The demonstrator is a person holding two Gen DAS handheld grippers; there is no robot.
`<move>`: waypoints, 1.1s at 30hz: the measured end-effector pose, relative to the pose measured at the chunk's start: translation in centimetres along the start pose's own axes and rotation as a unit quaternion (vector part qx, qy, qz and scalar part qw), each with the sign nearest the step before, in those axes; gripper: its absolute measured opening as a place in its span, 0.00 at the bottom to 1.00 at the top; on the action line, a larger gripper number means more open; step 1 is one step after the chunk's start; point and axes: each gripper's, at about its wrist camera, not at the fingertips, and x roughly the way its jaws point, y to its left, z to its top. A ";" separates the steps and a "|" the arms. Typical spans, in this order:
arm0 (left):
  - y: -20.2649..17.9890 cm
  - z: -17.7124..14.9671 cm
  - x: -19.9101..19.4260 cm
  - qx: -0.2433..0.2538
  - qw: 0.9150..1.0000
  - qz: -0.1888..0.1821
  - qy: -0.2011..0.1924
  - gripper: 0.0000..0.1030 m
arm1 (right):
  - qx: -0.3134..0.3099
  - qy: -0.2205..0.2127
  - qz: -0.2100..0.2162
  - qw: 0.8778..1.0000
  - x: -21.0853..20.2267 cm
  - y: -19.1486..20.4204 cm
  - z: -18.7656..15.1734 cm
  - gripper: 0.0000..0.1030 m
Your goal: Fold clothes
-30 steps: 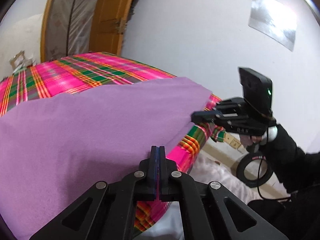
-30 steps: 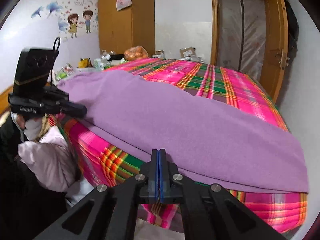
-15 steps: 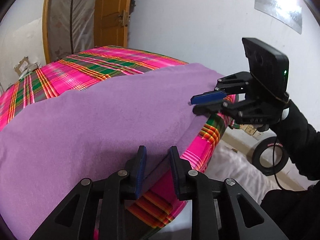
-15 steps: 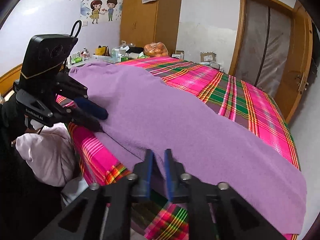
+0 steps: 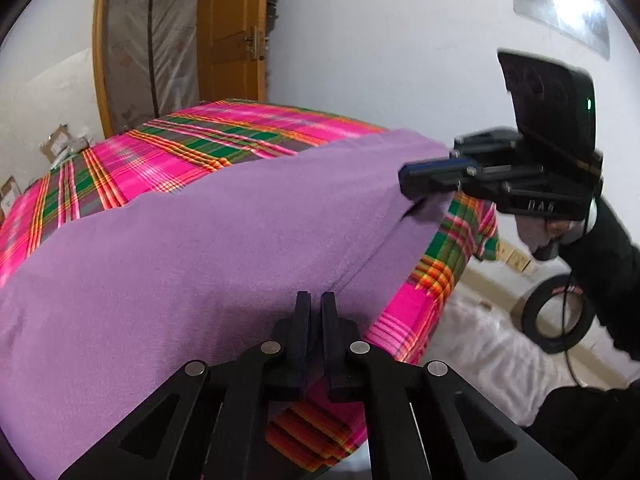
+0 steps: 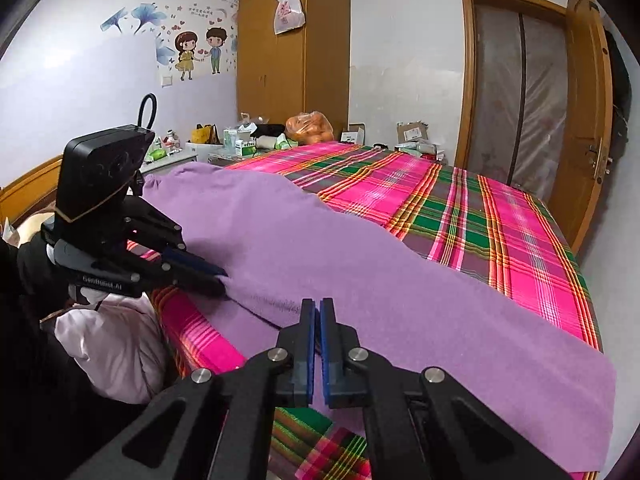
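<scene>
The left claw (image 5: 315,308) was pinched shut on the near edge of the purple cloth (image 5: 192,256). The right claw (image 6: 319,314) was pinched on the same edge, further along. The cloth was spread across the near side of a bed with a pink plaid sheet (image 6: 472,216). A wooden wardrobe (image 6: 292,60) was seen behind the bed.

"GenRobot.AI" on left hand-held gripper (image 6: 218,280)

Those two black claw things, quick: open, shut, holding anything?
Left gripper: shut on the near edge of the purple cloth.
Right gripper: shut on the same cloth's edge, further along the bed.
</scene>
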 end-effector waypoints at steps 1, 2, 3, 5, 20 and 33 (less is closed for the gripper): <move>0.0 0.0 -0.6 -0.003 1.000 -0.007 -0.007 0.03 | -0.001 0.000 0.001 1.000 -0.2 0.2 0.0 0.02; 0.1 0.0 -1.2 -0.007 1.000 -0.014 -0.013 0.03 | -0.001 -0.001 0.001 1.000 -0.5 0.4 -0.1 0.02; 0.1 0.0 -1.7 -0.010 1.000 -0.021 -0.019 0.03 | -0.002 0.002 0.000 1.000 -0.7 0.7 -0.3 0.02; 0.1 -0.3 -1.9 -0.014 0.999 -0.033 -0.018 0.02 | 0.004 0.009 0.000 1.000 -0.7 0.9 -1.0 0.02; 5.1 1.9 -3.7 -0.115 0.990 -0.052 -0.056 0.05 | 0.196 -0.045 -0.036 0.979 -1.2 -5.3 1.2 0.25; 11.7 -1.9 -1.7 -0.232 0.972 0.036 -0.009 0.05 | 0.518 -0.017 -0.112 0.848 0.1 -17.4 -4.9 0.05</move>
